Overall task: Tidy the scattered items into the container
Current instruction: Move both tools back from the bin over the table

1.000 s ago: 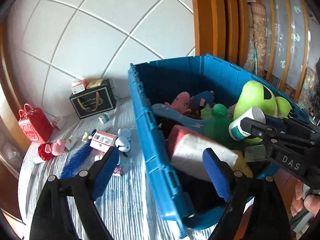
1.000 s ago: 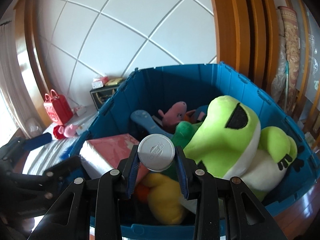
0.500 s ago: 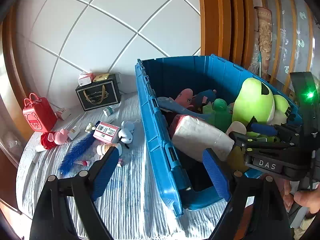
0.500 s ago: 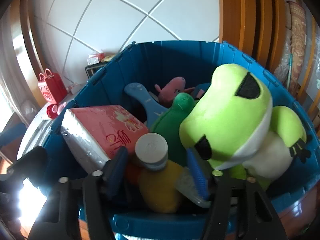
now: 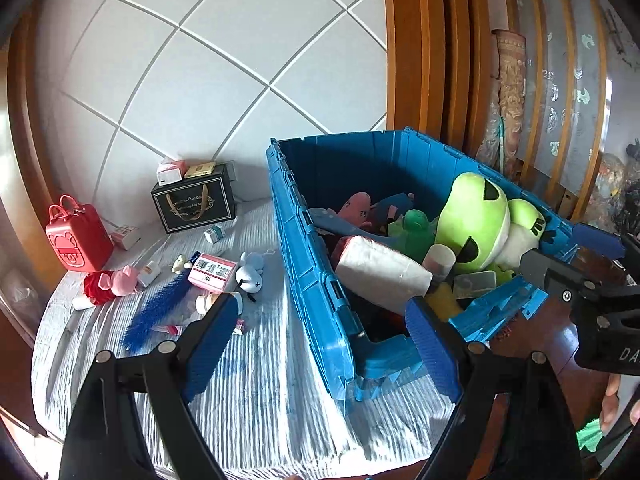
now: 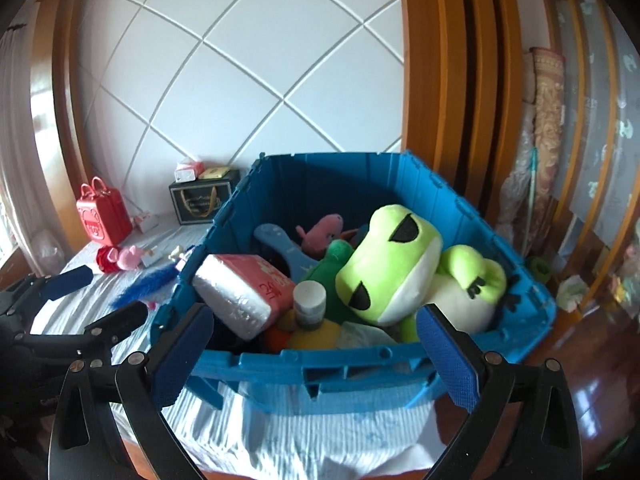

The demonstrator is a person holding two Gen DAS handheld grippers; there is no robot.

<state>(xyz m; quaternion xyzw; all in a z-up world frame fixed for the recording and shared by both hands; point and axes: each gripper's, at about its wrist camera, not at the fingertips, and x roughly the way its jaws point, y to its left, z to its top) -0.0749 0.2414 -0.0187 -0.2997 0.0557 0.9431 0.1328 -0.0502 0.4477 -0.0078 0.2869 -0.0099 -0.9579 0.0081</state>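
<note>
The right gripper (image 6: 316, 354) is hanging in front of the blue container (image 6: 360, 364), its jaws opening wide with nothing between them. The white-capped bottle (image 6: 309, 304) is standing inside, between the wrapped tissue pack (image 6: 240, 292) and the green frog plush (image 6: 394, 264). The left gripper (image 5: 320, 344) is hovering with jaws apart and empty, while scattered items are lying on the cloth (image 5: 260, 392), among them a pink box (image 5: 211, 273)

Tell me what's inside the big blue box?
The blue box holds a green frog plush, pink pig, white-capped bottle and red-topped pack. Whatever lies underneath is covered.
</note>
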